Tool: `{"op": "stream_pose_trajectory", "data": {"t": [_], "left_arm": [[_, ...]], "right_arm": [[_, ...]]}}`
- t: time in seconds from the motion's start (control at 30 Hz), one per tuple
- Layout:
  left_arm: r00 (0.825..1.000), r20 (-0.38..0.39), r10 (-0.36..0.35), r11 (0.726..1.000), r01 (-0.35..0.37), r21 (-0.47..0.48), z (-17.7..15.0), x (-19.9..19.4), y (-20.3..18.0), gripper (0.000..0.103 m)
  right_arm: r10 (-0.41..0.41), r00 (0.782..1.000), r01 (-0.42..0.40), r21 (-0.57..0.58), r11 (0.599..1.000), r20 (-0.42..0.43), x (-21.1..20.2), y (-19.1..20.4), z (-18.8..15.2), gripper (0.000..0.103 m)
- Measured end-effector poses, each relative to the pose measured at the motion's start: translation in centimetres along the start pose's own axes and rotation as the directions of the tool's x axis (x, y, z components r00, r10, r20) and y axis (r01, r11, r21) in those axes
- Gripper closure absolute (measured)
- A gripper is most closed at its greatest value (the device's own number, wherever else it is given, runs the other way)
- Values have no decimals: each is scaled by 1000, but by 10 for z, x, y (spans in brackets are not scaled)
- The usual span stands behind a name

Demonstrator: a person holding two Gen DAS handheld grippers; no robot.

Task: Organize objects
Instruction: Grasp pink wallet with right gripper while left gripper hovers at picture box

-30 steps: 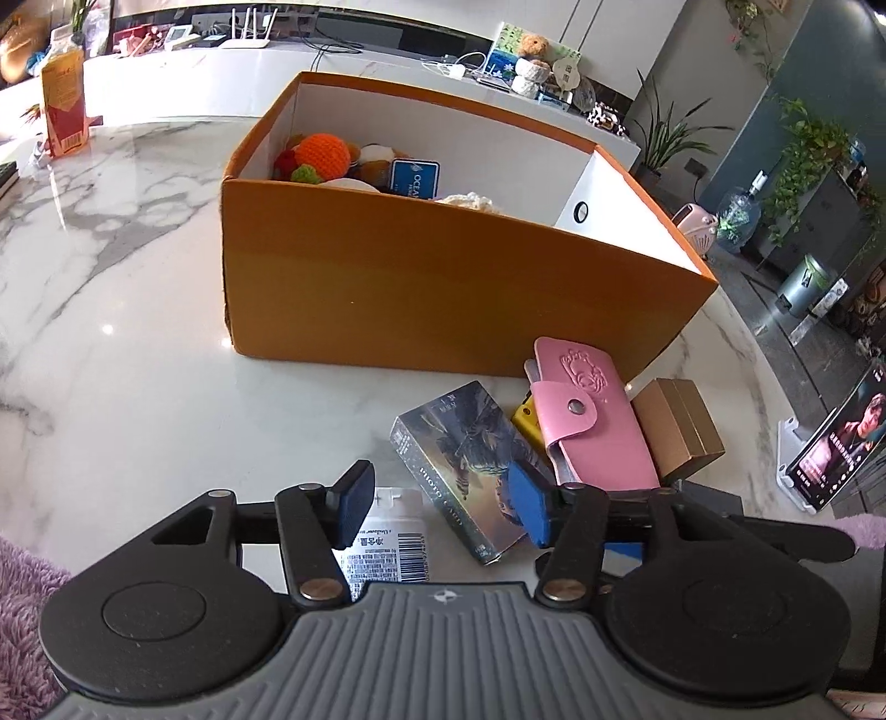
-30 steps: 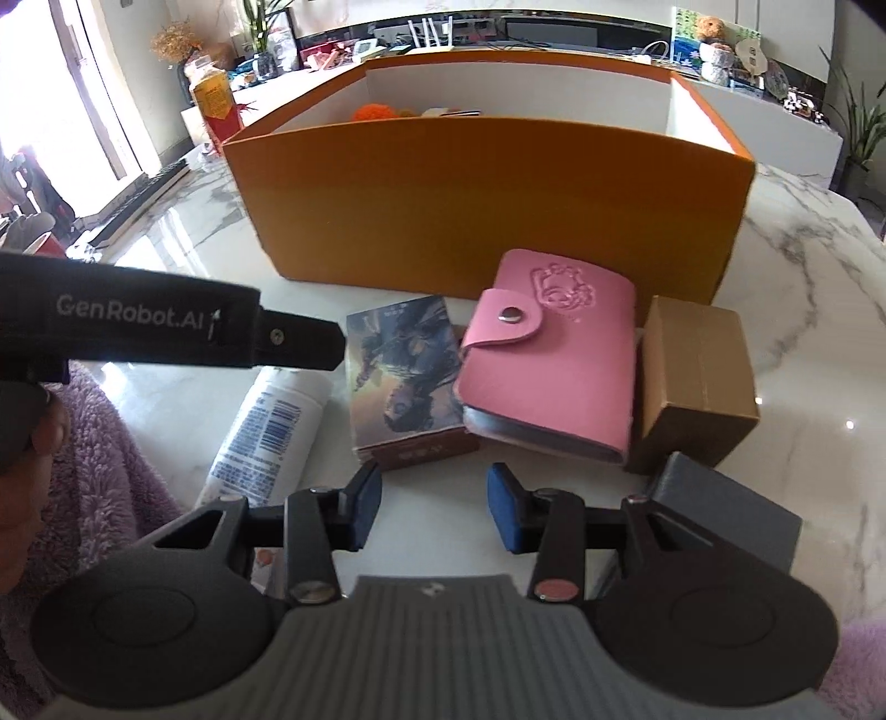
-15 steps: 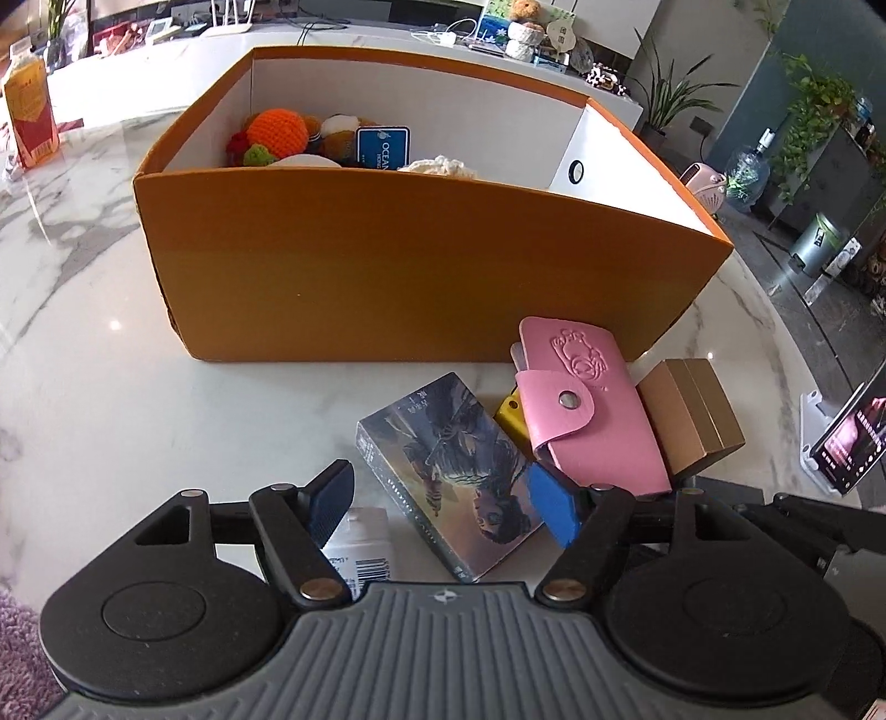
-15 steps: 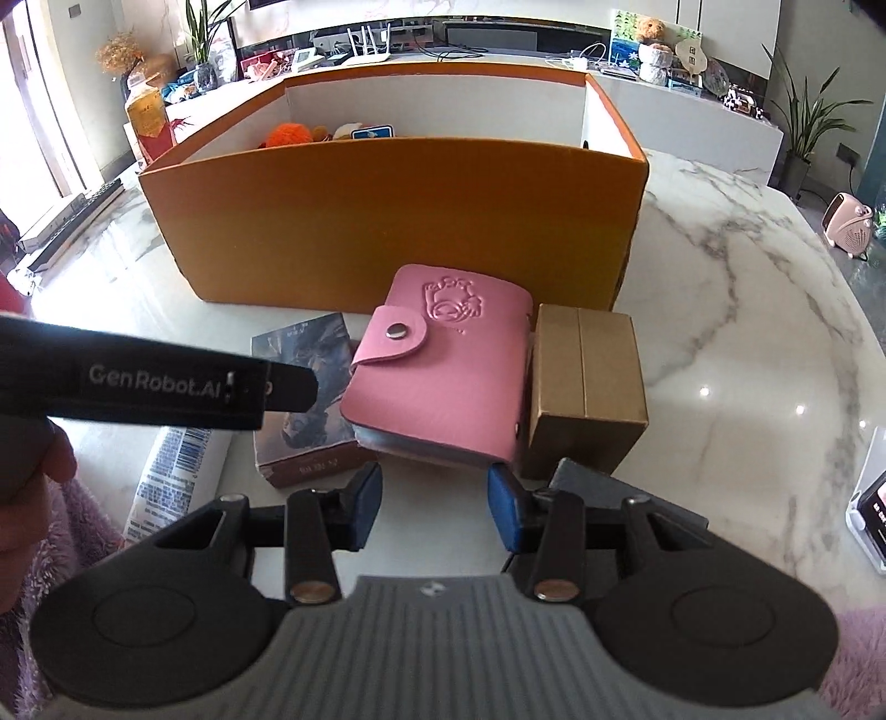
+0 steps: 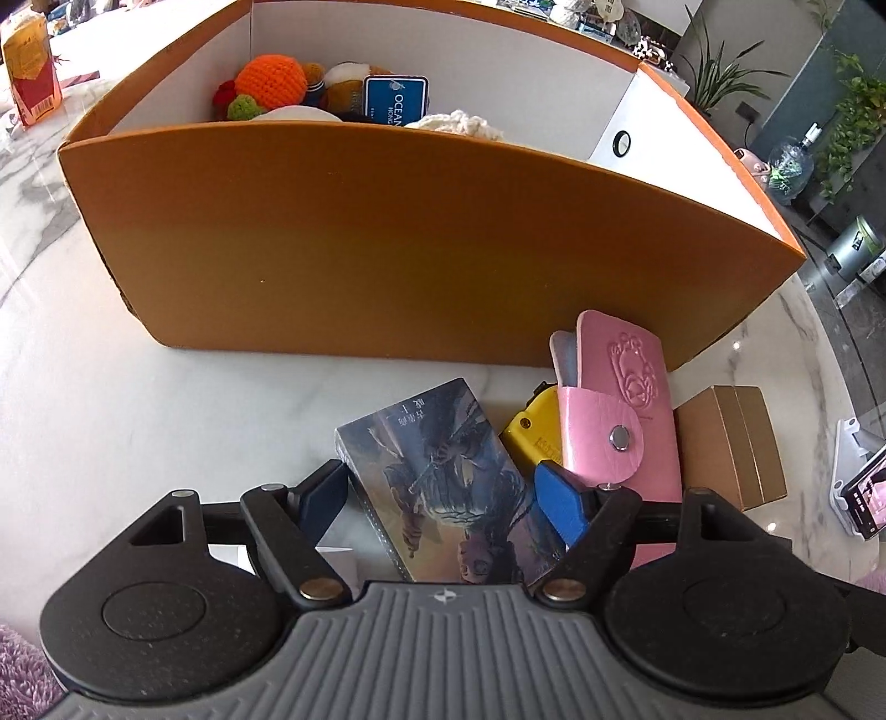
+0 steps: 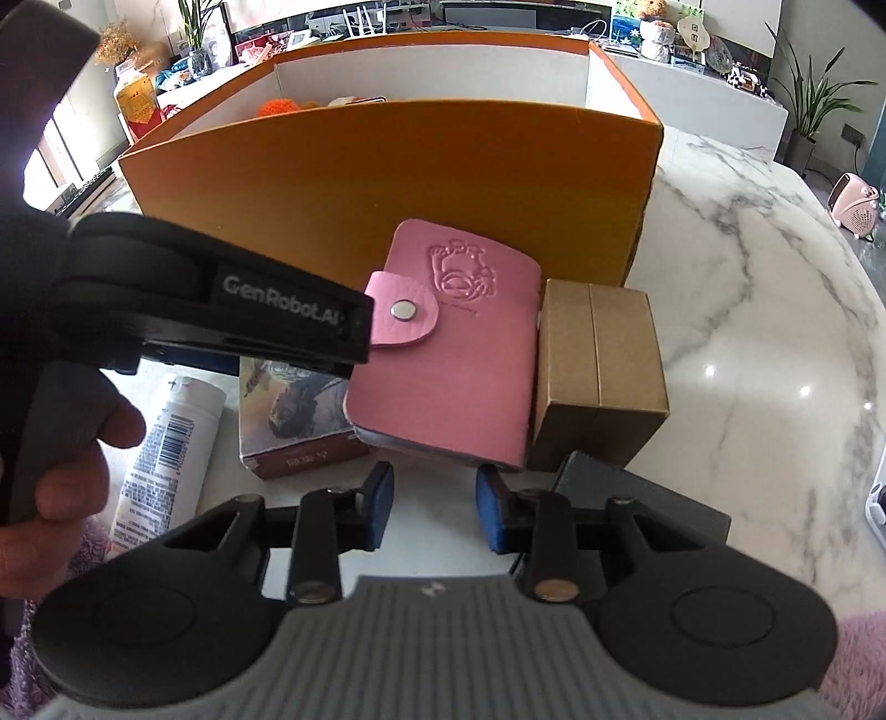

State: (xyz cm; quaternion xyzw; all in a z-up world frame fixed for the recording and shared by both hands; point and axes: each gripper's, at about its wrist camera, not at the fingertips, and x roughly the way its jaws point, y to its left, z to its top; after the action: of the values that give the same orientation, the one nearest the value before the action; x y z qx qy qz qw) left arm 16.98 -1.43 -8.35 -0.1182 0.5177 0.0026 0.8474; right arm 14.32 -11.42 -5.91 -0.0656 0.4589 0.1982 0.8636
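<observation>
1. Since the earlier frame, left gripper (image 5: 443,495) has advanced; its wide jaws now straddle the card box (image 5: 443,482), no grip evident.
2. Pink wallet (image 6: 454,338) at 2 o'clock overlaps it.
3. Right gripper (image 6: 434,507) hangs half-open, empty; bare marble table (image 6: 764,310) at 3 o'clock, orange box (image 6: 387,183) at 12.

Setting: you are in a home, in an open living and dining room. What shows it:
- white marble table (image 6: 775,310) with grey veins, under your work
- long white sideboard (image 6: 714,83) behind, crowded with a soft bear (image 6: 656,8), trinkets, cables and a router (image 6: 362,22)
- potted plants (image 5: 847,127) along the dark wall, another plant (image 6: 814,105) beside the sideboard
- small pink heater (image 6: 855,202) on the floor
- water jug (image 5: 789,166) by the plants
- phone on a stand (image 5: 864,493) at the table edge
- crocheted toys (image 5: 271,83) in the orange box (image 5: 387,249)
</observation>
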Motion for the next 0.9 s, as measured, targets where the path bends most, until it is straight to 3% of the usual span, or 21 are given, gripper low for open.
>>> {"op": "stream_pose_trajectory", "data": {"t": [0.2, 0.33, 0.47, 0.6, 0.7, 0.8, 0.9], "left_arm": [[1000, -16, -15, 1000, 15, 19, 1, -3, 10, 23], [999, -31, -31, 999, 32, 19, 2, -6, 20, 27], [999, -29, -39, 999, 40, 21, 1, -12, 29, 30], [998, -13, -56, 998, 56, 21, -1, -23, 36, 31], [997, 1, -71, 997, 71, 22, -3, -31, 37, 31], [996, 12, -89, 996, 89, 27, 0, -37, 38, 31], [994, 23, -106, 994, 105, 21, 3, -45, 42, 32]], "right_arm": [[-30, 999, 31, -51, 998, 25, -9, 9, -3, 63], [-105, 993, 113, -162, 980, 61, -18, 29, -6, 62], [-181, 980, 198, -272, 942, 84, -19, 49, -12, 60], [-242, 960, 276, -352, 895, 138, -26, 63, -18, 47], [-265, 946, 320, -408, 855, 186, -31, 75, -19, 46], [-274, 945, 325, -432, 841, 177, -24, 79, -15, 46], [-311, 932, 362, -484, 797, 186, -6, 86, -7, 46]]}}
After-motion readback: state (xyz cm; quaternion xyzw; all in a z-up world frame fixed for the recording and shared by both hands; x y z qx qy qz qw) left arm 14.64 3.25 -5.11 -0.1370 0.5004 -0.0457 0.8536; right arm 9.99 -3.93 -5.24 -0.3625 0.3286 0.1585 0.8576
